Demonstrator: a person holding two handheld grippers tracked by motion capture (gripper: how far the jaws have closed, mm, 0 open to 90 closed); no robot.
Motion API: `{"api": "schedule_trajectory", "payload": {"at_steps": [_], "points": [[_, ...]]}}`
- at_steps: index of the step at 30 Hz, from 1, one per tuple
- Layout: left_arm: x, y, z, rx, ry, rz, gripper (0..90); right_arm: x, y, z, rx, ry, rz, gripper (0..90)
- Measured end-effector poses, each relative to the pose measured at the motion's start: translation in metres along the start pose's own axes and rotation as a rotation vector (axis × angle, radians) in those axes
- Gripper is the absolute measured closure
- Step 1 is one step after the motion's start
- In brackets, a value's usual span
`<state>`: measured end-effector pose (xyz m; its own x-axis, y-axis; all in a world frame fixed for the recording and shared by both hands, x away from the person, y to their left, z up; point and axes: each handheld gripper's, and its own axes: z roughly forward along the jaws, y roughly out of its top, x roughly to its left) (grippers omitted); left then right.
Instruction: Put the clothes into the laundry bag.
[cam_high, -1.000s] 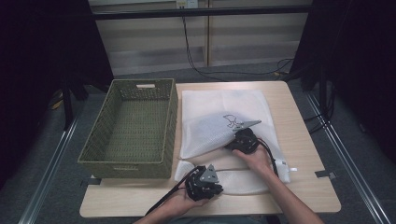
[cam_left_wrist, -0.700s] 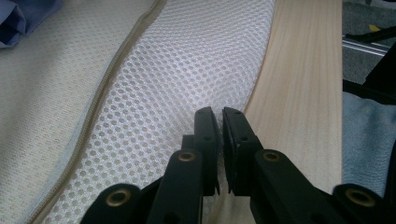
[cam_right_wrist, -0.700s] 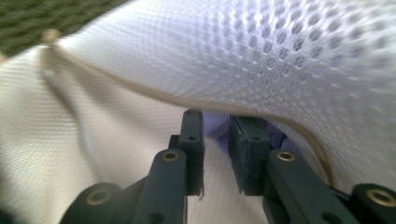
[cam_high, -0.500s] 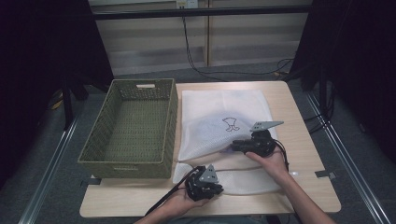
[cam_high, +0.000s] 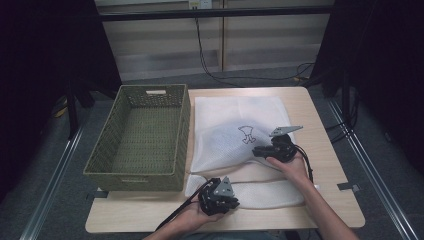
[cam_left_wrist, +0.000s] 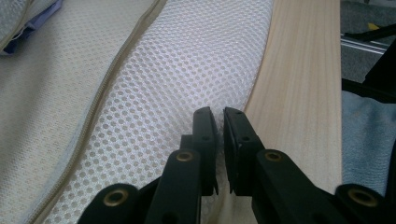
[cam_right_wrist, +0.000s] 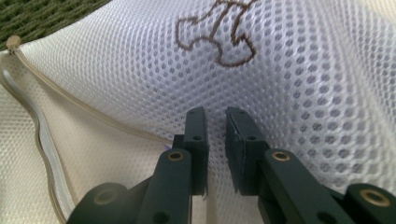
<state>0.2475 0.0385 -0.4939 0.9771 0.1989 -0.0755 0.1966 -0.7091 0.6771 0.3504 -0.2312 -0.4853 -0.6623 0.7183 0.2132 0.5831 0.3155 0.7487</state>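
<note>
A white mesh laundry bag (cam_high: 235, 112) with a brown embroidered motif (cam_high: 246, 134) lies on the wooden table (cam_high: 320, 130). My right gripper (cam_high: 256, 151) is at the bag's middle. Its jaws have just been closing and pinch the bag's upper layer (cam_right_wrist: 303, 93) near the beige zipper edge (cam_right_wrist: 70, 100), holding it up in a dome. In the right gripper view the right gripper (cam_right_wrist: 215, 114) sits just below the motif (cam_right_wrist: 217, 32). My left gripper (cam_high: 235, 202) is at the front edge, shut on the bag's lower layer (cam_left_wrist: 187, 60). The left gripper (cam_left_wrist: 219, 114) grips the mesh hem beside the bare wood (cam_left_wrist: 299, 93).
A green woven basket (cam_high: 137, 175) stands left of the bag, touching its edge, with nothing in it. Its weave (cam_right_wrist: 46, 14) is behind the bag. Something blue (cam_left_wrist: 32, 23) lies inside the mesh. A cable (cam_high: 175, 215) trails from the left gripper off the front edge.
My right gripper has moved right and slightly up with the upper mesh layer, raising it into a dome and shifting the motif right. The left gripper has stayed in place.
</note>
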Motion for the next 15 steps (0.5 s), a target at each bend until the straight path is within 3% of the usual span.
{"api": "schedule_trajectory", "payload": {"at_steps": [4, 8, 11, 15], "points": [[0.000, 0.000, 0.000, -0.007, 0.002, 0.003, 83.7, 0.000, -0.004, 0.003, 0.004, 0.008, -0.015, 77.3], [0.000, 0.000, -0.001, 0.009, 0.003, -0.003, 83.7, 0.005, -0.013, 0.015, 0.065, 0.010, -0.038, 76.0], [0.000, 0.000, 0.000, 0.002, 0.003, -0.004, 83.7, 0.006, -0.013, 0.016, 0.064, 0.013, -0.042, 75.6], [0.000, -0.002, 0.001, -0.025, -0.004, 0.004, 83.5, 0.006, -0.014, 0.018, 0.068, 0.008, -0.036, 81.8]]}}
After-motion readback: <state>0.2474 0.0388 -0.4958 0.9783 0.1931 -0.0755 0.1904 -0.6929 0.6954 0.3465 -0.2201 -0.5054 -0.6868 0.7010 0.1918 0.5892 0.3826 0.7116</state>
